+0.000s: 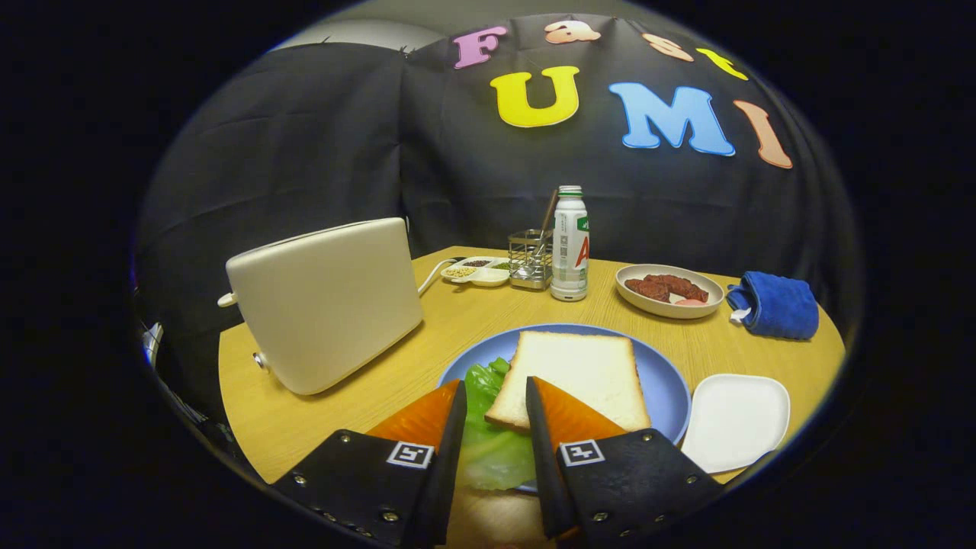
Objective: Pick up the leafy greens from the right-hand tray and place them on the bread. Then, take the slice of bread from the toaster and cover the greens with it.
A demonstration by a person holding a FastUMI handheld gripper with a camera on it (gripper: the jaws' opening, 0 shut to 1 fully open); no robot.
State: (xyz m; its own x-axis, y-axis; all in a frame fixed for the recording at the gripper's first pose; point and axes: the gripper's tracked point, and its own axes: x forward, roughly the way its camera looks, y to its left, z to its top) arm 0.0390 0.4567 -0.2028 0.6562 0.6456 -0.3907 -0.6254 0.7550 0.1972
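Observation:
A white bread slice [579,370] lies flat on the blue plate [665,385], resting over leafy greens [488,450] that stick out from under its near left edge. My gripper [496,383] hovers just above the plate's near side with its fingers apart. The greens and the slice's near left corner sit in the gap between them, and neither finger presses on anything. The cream toaster [328,305] stands to the left of the plate; its top slots are hidden from here. An empty white tray [736,419] sits right of the plate.
Beyond the plate stand a white bottle [570,244], a metal utensil holder [531,259] and a divided dish of seeds [476,271]. A bowl of brown meat [669,290] and a folded blue cloth [774,305] lie at the far right of the wooden table [343,412].

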